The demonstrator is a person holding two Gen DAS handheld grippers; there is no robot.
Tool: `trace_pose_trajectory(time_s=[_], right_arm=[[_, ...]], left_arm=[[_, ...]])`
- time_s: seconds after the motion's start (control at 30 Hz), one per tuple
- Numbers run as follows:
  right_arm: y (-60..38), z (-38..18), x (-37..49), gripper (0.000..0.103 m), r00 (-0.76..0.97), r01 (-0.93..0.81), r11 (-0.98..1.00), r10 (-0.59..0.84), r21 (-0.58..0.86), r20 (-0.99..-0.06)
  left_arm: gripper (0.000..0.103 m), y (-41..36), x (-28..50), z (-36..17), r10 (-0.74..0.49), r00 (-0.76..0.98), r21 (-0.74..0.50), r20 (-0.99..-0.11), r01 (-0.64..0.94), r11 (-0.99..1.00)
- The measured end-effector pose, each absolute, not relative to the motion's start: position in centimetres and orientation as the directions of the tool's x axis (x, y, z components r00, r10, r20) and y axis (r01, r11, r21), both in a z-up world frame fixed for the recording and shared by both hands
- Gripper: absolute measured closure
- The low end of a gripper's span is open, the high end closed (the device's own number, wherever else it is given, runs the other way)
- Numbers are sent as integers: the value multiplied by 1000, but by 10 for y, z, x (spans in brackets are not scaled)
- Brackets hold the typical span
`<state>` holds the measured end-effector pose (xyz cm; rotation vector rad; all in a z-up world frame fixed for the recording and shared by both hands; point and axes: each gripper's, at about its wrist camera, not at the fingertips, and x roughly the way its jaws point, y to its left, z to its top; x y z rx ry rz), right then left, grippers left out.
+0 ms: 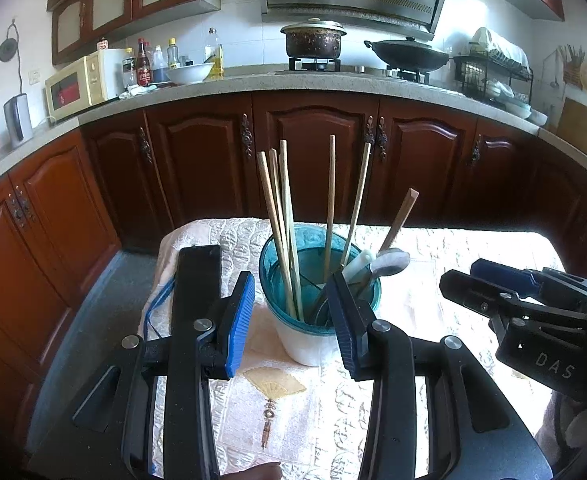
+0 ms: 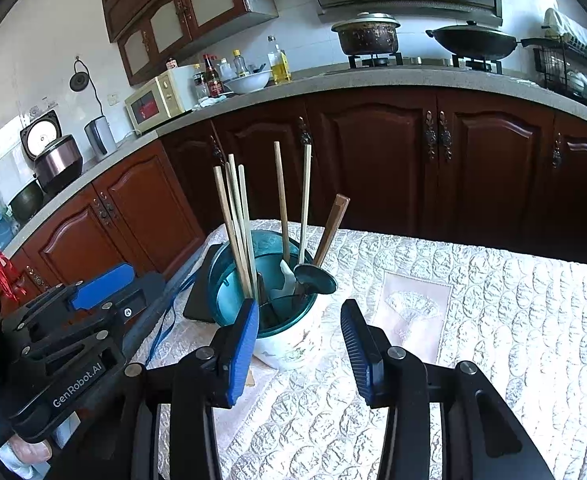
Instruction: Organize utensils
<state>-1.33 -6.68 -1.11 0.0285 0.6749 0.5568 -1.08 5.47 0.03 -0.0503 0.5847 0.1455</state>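
A white utensil holder (image 1: 313, 344) (image 2: 289, 348) with a teal insert stands on the quilted tablecloth (image 1: 433, 248) (image 2: 493, 300). Several wooden chopsticks (image 1: 281, 216) (image 2: 235, 216) stand upright in it. A wooden-handled spoon (image 1: 399, 216) (image 2: 331, 228), a white spoon (image 1: 357, 266) and a metal spoon (image 1: 391, 260) lean at its right side. My left gripper (image 1: 291, 320) (image 2: 145, 276) is open just short of the holder, with its fingers framing it but not pressing. To the holder's right, my right gripper (image 2: 301, 340) (image 1: 459, 274) is open and holds nothing.
A long black flat object (image 1: 195, 300) (image 2: 201, 280) with a blue cord lies on the cloth left of the holder. Dark wooden cabinets (image 1: 313, 152) and a countertop with a microwave (image 1: 77, 84), bottles, pot and wok stand beyond the table's far edge.
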Motion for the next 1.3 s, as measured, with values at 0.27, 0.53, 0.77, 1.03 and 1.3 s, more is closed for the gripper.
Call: trace_pose_trajectory(time_s=[0.27, 0.53, 0.77, 1.03, 1.3], right_arm=[[-67, -15, -13, 62, 639, -474, 857, 493, 202, -591], [-65, -16, -12, 62, 637, -476, 856, 494, 203, -591], [-64, -16, -12, 62, 637, -478, 856, 493, 199, -592], [-63, -16, -12, 62, 638, -481, 855, 493, 194, -591], [-60, -16, -13, 62, 633, -486, 852, 496, 194, -594]], left_arm=[[66, 53, -11, -2, 119, 820, -7, -560, -148, 989], [66, 55, -11, -2, 126, 825, -6, -551, -156, 988], [66, 56, -13, -3, 126, 826, -10, -549, -158, 987], [66, 59, -14, -1, 131, 829, -10, -544, -162, 987], [66, 59, -15, 0, 137, 832, -6, -537, -166, 986]])
